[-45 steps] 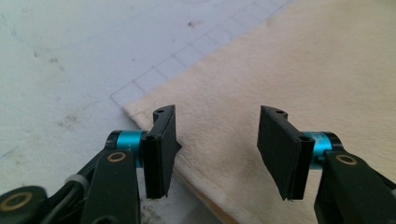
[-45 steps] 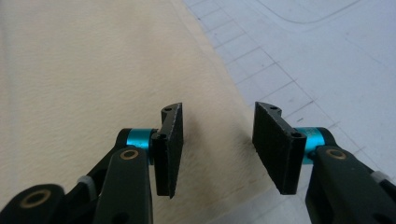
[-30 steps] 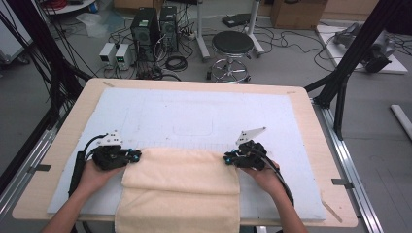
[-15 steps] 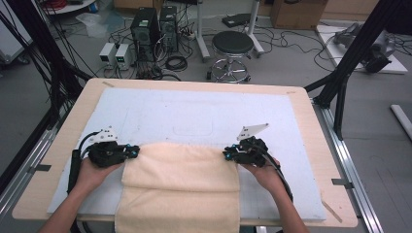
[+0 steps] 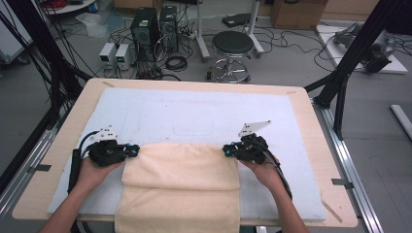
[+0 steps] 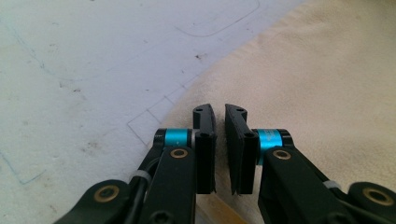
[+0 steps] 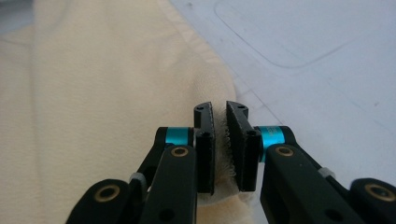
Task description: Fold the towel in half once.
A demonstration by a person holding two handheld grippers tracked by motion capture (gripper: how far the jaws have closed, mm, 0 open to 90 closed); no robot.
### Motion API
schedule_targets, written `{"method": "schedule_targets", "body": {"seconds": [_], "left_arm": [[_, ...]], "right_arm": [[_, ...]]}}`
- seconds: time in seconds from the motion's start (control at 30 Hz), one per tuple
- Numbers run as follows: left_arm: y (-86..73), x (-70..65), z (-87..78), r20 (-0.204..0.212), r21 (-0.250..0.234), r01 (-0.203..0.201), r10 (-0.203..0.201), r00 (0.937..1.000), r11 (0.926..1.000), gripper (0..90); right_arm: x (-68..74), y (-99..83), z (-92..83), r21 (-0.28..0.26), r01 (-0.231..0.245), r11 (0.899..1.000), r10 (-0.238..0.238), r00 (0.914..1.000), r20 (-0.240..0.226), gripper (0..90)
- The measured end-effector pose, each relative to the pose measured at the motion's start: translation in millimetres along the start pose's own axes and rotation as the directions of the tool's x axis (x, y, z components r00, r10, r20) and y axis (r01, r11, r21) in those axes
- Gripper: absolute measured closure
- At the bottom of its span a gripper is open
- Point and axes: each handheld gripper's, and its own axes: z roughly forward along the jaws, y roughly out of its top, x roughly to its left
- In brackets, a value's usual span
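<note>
Right tongs (image 7: 220,122) have just been closing, towel (image 5: 180,187) fabric pinched between the pads. Left tongs (image 6: 219,122) nearly closed at the towel's other far corner; grip hidden, likely pinched too. Both ends held so the fold stays even. Towel lies folded on the table (image 5: 204,109), near edge overhanging. Count: two tongs, one towel.

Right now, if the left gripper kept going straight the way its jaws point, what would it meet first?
Most likely the cream towel: the left gripper points along its top corner edge. Depth is unclear.
</note>
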Motion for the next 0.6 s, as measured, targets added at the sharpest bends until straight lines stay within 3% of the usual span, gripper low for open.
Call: {"method": "schedule_targets", "body": {"seconds": [0.27,0.43,0.53,0.6], "left_arm": [[-9.2,-21.6,-29.4,0.038,-0.049,-0.037,0.038,0.9985,0.9981,81.9],[-21.3,-41.3,-57.3,0.06,-0.086,-0.062,0.067,0.996,0.9944,82.0],[-32.5,-60.0,-71.2,0.099,-0.072,-0.094,0.101,0.9899,0.9929,82.4],[-40.0,-69.1,-77.3,0.173,-0.063,-0.101,0.111,0.9787,0.9929,81.7]], "right_arm": [[37.7,3.3,-24.5,-0.012,0.103,0.995,-0.104,0.9944,-0.022,82.0],[65.3,-3.7,-43.5,-0.015,0.135,0.991,-0.136,0.9898,-0.044,82.0],[83.4,-11.4,-55.3,-0.027,0.151,0.988,-0.153,0.9842,-0.088,81.7],[97.1,-16.7,-62.8,-0.045,0.157,0.987,-0.162,0.9741,-0.158,76.8]]}}
